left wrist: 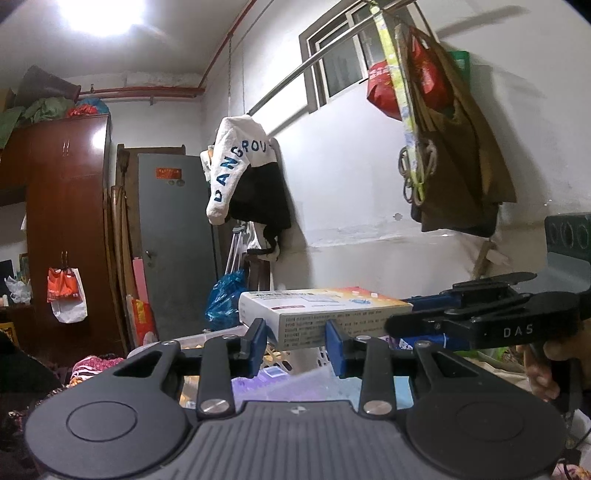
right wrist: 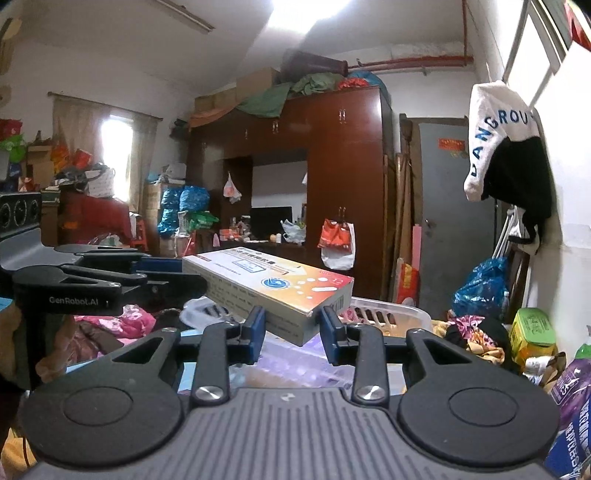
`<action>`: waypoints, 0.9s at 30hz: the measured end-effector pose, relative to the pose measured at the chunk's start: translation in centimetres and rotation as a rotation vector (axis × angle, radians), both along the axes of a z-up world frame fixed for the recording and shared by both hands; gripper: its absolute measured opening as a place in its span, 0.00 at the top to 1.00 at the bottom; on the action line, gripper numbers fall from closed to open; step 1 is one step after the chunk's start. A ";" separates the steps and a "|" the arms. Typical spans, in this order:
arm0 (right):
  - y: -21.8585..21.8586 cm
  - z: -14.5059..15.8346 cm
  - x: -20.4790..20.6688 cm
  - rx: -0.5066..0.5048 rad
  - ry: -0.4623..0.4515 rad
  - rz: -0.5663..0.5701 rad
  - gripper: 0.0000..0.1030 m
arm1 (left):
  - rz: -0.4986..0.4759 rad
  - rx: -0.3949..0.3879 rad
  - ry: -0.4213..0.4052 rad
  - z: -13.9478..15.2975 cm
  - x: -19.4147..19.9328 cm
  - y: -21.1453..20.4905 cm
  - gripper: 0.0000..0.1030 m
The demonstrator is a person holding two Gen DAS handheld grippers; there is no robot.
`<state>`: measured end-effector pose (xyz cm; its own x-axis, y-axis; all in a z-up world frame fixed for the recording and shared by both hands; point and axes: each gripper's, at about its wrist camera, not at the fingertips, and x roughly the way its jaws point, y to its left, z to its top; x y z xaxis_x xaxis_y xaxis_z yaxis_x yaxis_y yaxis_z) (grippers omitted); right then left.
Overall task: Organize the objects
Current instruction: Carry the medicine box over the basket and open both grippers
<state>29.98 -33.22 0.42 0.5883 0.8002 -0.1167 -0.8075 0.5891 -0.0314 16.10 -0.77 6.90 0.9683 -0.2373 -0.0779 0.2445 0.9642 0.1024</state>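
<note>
Left gripper (left wrist: pixel 295 341): clamped one end of the medicine box (left wrist: pixel 325 314).
Right gripper (right wrist: pixel 291 328): pinched its other end, box aloft.

White walls (left wrist: pixel 351 177) and a bright ceiling light (left wrist: pixel 107 14); a dark red-brown wardrobe (right wrist: pixel 347 155) beside a grey door (right wrist: pixel 454 206), and a curtained window (right wrist: pixel 114 140) glowing.

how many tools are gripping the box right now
2: the left tool pinches one end of the box, and the right tool pinches the opposite end, holding it above the clutter.
</note>
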 end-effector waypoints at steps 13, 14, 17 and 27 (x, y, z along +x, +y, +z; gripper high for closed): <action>-0.3 -1.2 0.9 -0.024 0.043 -0.031 0.65 | 0.020 -0.006 0.042 -1.3 3.2 -0.2 0.62; -0.3 -1.2 0.8 -0.025 0.042 -0.032 0.65 | 0.021 -0.003 0.042 -1.2 3.3 -0.3 0.62; -0.4 -1.1 0.8 -0.026 0.042 -0.031 0.65 | 0.024 0.009 0.037 -1.3 3.1 -0.5 0.62; -0.4 -1.0 0.7 -0.028 0.043 -0.032 0.65 | 0.027 0.015 0.036 -1.2 3.0 -0.5 0.62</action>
